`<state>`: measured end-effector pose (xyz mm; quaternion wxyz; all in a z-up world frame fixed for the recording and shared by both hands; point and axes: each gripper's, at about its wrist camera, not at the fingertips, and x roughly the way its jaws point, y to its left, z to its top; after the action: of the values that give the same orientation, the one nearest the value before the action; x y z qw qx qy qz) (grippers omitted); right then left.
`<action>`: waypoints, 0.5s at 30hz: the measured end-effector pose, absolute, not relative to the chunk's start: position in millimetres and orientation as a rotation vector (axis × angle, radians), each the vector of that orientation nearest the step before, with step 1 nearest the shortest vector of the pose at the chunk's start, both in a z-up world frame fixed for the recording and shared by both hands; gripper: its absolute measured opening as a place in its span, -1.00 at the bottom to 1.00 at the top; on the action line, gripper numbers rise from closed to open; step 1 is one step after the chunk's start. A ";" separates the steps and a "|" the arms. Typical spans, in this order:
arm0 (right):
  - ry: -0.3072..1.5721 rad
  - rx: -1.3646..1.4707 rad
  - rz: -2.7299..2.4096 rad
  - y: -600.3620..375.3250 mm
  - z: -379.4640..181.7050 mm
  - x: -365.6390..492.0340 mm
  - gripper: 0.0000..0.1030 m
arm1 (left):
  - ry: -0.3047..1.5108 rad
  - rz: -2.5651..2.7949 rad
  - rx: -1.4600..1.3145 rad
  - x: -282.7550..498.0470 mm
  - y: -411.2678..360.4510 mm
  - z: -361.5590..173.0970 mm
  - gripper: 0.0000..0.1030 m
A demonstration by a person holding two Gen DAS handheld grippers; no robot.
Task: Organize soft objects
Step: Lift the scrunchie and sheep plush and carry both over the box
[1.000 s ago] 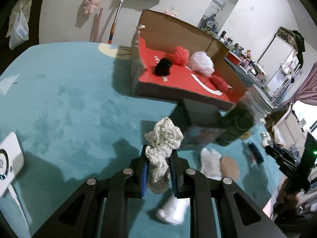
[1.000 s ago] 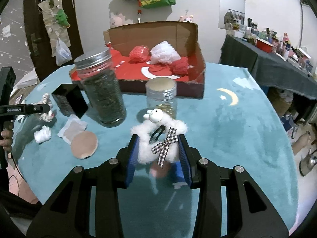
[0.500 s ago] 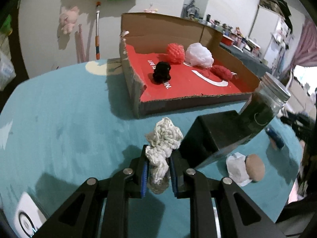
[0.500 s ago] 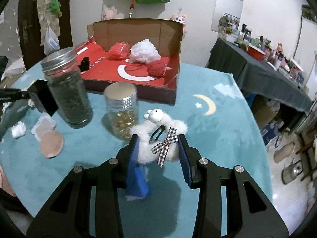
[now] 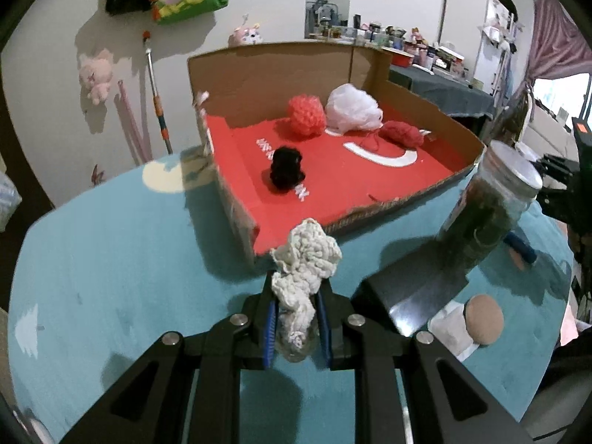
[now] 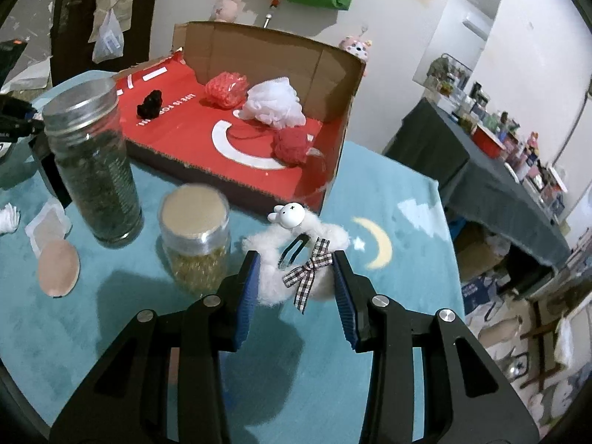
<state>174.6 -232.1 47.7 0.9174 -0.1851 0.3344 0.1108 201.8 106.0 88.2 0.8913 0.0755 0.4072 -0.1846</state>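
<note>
My left gripper [image 5: 297, 298] is shut on a cream knitted bundle [image 5: 305, 259] and holds it above the teal table, just in front of the near corner of the cardboard box [image 5: 236, 199]. The box's red floor holds a black soft toy [image 5: 285, 166], a red mesh ball [image 5: 306, 114], a white puff [image 5: 353, 109] and a red yarn clump [image 5: 403, 133]. My right gripper [image 6: 296, 277] is shut on a fluffy white scrunchie [image 6: 296, 248] with a plaid bow, near the box's right front corner [image 6: 329, 185].
A tall jar of dark leaves [image 6: 92, 162], a short jar of yellow grains [image 6: 196, 236], a black block [image 5: 418, 296], a round tan pad [image 6: 58, 268] and white packets [image 6: 48, 222] stand on the teal table [image 6: 388, 192]. A dark cluttered side table [image 6: 481, 162] stands to the right.
Both grippers have moved closer to the cardboard box while carrying their soft items. The box now looks larger in both views.
</note>
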 end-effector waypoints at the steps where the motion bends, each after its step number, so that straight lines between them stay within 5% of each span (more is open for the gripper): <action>1: 0.683 -0.388 0.233 -231.3 50.2 177.2 -0.28 | 0.841 -0.388 0.161 204.9 103.7 92.1 -0.62; 15: 0.702 -0.351 0.385 -203.1 80.3 239.1 -0.28 | 0.909 -0.482 0.161 277.7 41.4 104.6 -0.62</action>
<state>239.1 -203.1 80.3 0.9061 -0.1701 0.3397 0.1863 277.7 41.4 104.6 0.8675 0.0771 0.4341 -0.2301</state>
